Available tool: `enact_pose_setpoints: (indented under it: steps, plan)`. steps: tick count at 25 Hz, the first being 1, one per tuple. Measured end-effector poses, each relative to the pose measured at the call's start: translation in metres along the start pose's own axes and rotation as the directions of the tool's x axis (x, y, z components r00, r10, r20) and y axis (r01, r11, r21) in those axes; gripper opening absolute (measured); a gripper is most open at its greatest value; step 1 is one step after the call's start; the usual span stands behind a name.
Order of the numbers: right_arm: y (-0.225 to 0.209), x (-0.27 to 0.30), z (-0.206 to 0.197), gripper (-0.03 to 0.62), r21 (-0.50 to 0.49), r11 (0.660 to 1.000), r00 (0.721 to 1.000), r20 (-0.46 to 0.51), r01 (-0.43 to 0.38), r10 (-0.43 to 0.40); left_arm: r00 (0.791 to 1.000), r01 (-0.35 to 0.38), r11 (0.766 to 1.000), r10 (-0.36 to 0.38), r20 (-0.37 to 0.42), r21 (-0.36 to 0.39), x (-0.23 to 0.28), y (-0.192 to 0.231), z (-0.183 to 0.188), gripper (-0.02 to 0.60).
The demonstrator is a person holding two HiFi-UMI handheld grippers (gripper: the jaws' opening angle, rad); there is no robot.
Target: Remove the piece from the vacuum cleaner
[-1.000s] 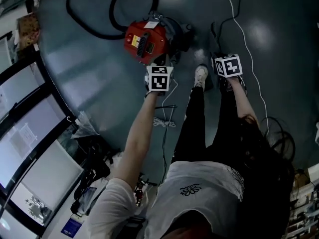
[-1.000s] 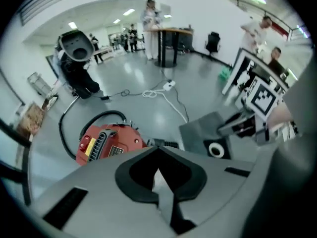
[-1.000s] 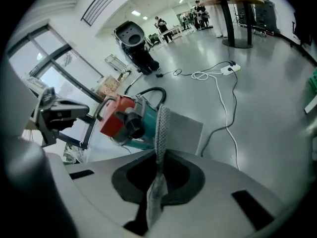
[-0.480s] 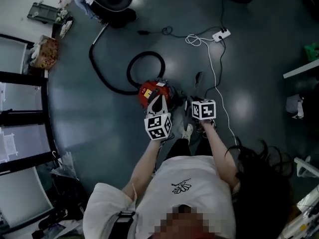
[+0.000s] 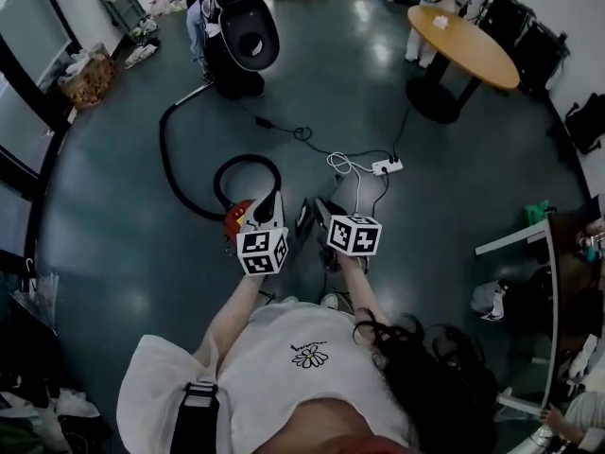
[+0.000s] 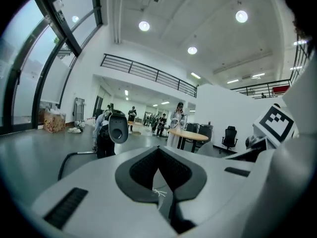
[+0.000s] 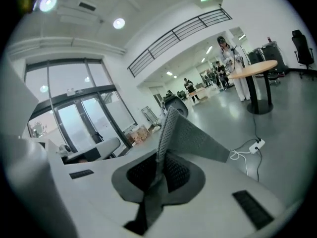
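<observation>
One grey mesh piece is out of the vacuum cleaner and clamped edge-on in my right gripper. Its fingers are clenched on the piece's lower corner, so the flat panel stands up and fans away from me. I hold it that way, I'd judge, to keep it clear of the machine it came from.

The red vacuum cleaner sits on the floor, below and just ahead of my left gripper. That gripper's fingers are pressed together on nothing but a wisp of white thread. It points out across the hall rather than down at the machine, so it steadies nothing.

A black hose coils beside the red body and runs off toward a bigger black machine farther away. Whether the vacuum's inner compartment stands open, or what is left in it, I cannot tell, because my left gripper covers most of the body.

A white power strip lies on the floor ahead. A round worktop stands well apart with something small and white on it.
</observation>
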State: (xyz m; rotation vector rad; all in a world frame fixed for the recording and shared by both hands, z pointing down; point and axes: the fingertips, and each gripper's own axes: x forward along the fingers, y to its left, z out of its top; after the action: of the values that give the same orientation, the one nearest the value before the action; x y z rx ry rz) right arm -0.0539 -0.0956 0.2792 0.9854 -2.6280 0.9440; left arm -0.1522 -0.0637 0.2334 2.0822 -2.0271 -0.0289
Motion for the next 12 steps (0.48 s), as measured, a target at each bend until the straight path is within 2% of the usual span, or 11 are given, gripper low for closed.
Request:
enact_pose_setpoints:
  steps: [6,12]
  plan:
    - [0.033,-0.024,0.084,0.028,-0.095,0.994,0.980,0.184,-0.058,0.075,0.985,0.012,0.999,-0.017,0.170,0.031,-0.006,-0.008,0.061,0.003]
    - [0.055,-0.049,0.141,0.028,-0.212,0.977,0.948,0.308,-0.010,0.077,0.956,0.030,0.996,-0.054,0.289,0.087,-0.013,-0.025,0.117,0.003]
